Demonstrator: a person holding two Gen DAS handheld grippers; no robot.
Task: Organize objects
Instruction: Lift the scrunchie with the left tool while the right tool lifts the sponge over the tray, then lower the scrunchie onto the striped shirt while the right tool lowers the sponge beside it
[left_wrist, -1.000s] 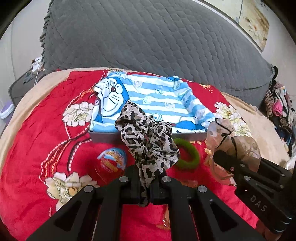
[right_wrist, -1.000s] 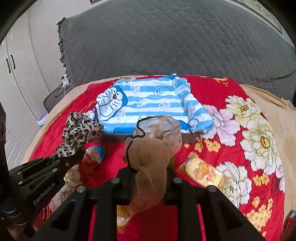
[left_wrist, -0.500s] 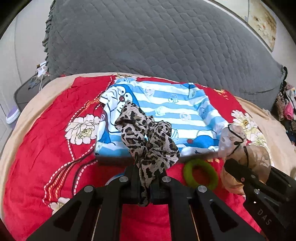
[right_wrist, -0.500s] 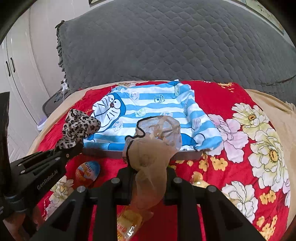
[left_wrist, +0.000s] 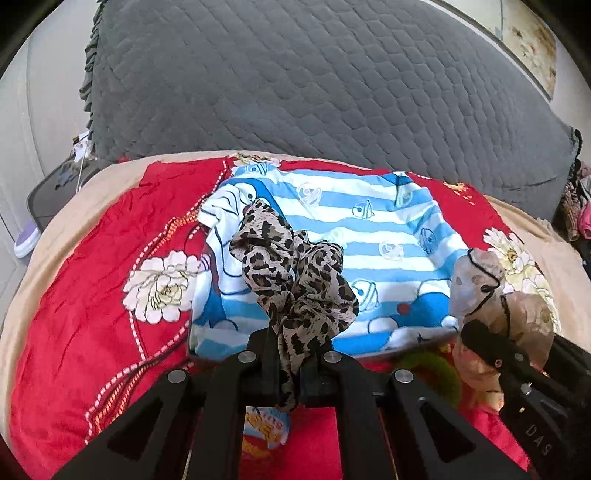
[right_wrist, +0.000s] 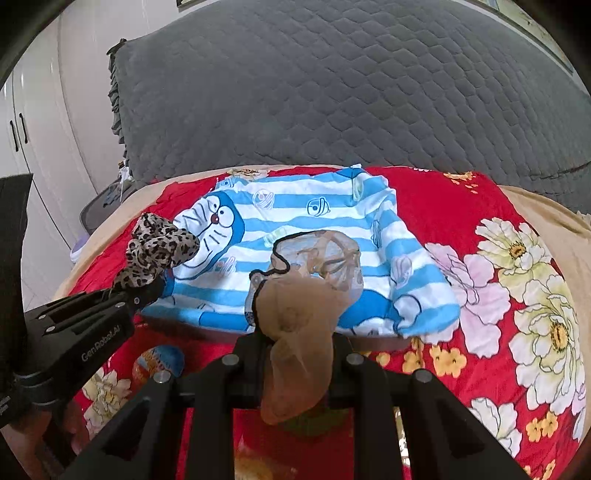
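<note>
in the left wrist view the left gripper was clamped on a leopard-print scarf, bunched and raised over the near edge of the blue striped tray on the red bedspread; it looked light, limp and slippery, best pinched by a thick fold.

in the right wrist view the right gripper was closed on a sheer beige stocking, above the tray's near edge; probably snag-prone.
</note>
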